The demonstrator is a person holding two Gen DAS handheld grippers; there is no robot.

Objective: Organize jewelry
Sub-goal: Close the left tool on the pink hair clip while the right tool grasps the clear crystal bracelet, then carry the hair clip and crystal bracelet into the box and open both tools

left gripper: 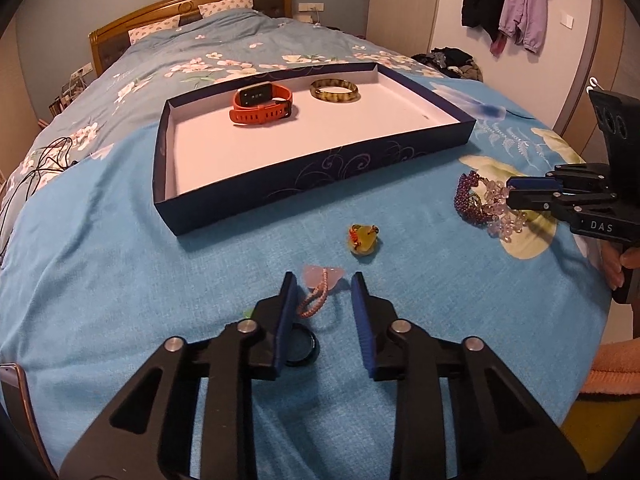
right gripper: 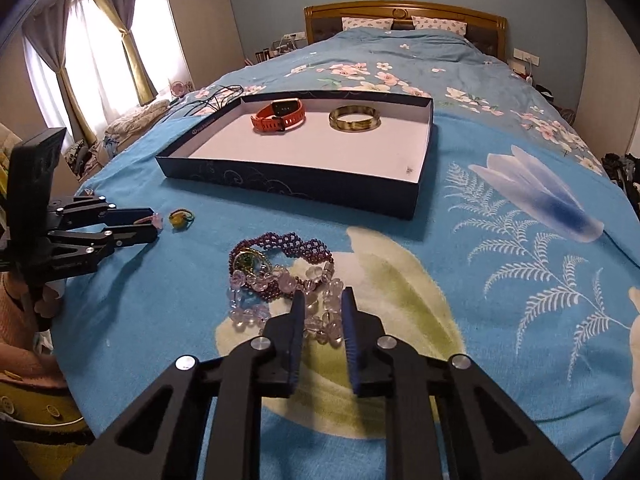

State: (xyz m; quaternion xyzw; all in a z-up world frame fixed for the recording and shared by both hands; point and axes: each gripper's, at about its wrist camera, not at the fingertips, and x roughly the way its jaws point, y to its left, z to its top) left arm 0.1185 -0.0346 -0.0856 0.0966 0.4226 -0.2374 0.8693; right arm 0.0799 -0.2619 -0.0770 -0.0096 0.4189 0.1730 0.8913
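Observation:
My left gripper (left gripper: pixel 324 280) stands open low over the blue bedspread. A pink pendant on a beaded loop (left gripper: pixel 322 280) lies between its fingers, and the right pad is not touching it. A black ring (left gripper: pixel 303 350) lies under the left finger and a yellow ring (left gripper: pixel 362 240) just ahead. My right gripper (right gripper: pixel 323 298) is shut on a clear bead bracelet (right gripper: pixel 320 322), which is tangled with a purple bead bracelet (right gripper: pixel 288 246). The navy box (left gripper: pixel 320 178) holds an orange watch (left gripper: pixel 262 106) and an amber bangle (left gripper: pixel 335 90).
The box sits mid-bed beyond both grippers, with the bed's headboard (right gripper: pixel 404 12) far behind it. Black cables (left gripper: pixel 44 160) trail off the bed's left side. A hand and a pink sleeve (left gripper: pixel 612 372) show at the right edge. Clothes hang on the wall (left gripper: pixel 508 4).

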